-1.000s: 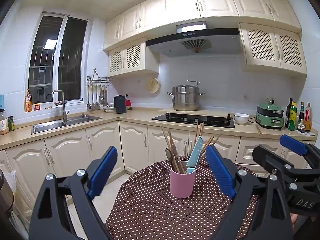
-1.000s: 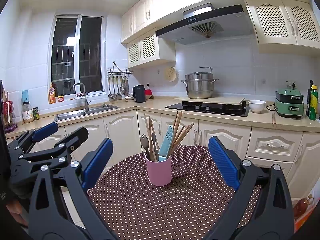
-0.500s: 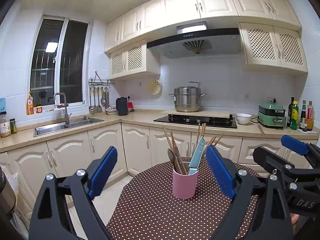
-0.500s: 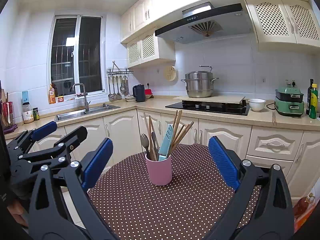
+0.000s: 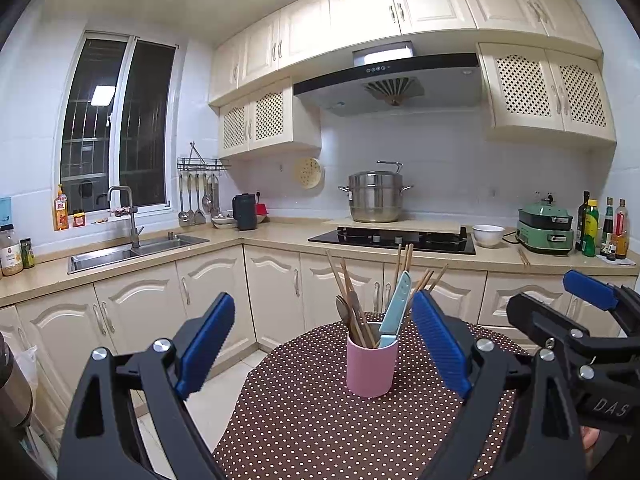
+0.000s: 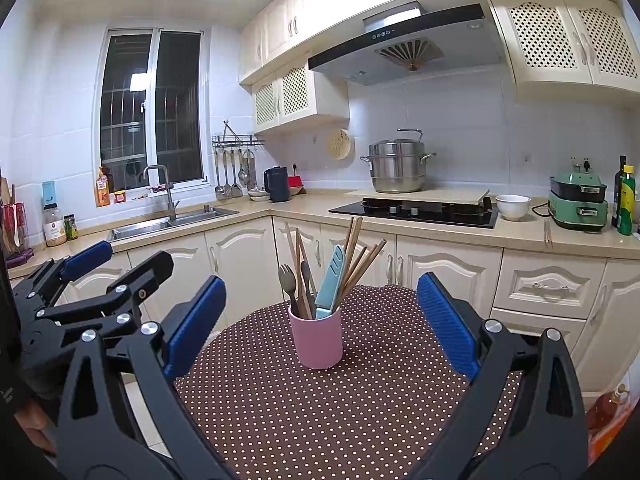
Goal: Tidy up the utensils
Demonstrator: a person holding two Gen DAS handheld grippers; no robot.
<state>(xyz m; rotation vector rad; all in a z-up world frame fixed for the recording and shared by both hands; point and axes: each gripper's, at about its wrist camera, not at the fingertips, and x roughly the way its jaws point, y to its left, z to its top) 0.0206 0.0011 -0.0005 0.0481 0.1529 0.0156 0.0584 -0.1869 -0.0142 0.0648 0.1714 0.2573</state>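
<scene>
Kitchen with a polka-dot desk point(image 6: 360, 408) and both tongs spread wide, pinching nothing.

From left to right: the window point(image 6: 152, 108) and sink point(image 6: 172, 220); hanging ladles point(image 6: 232, 176) and a black kettle point(image 6: 278, 184); the steamer pot point(image 6: 396, 166) on the hob point(image 6: 416, 210) beneath the range hood point(image 6: 404, 46); a white bowl point(image 6: 513, 206) and a green cooker point(image 6: 578, 200). On the desk, the pink cup point(image 6: 316, 338) stands upright, holding chopsticks point(image 6: 352, 248), a fork point(image 6: 286, 276) and a light-blue knife point(image 6: 330, 282), ahead of the left tongs point(image 5: 320, 344) and right tongs point(image 6: 320, 326), apart from both.
</scene>
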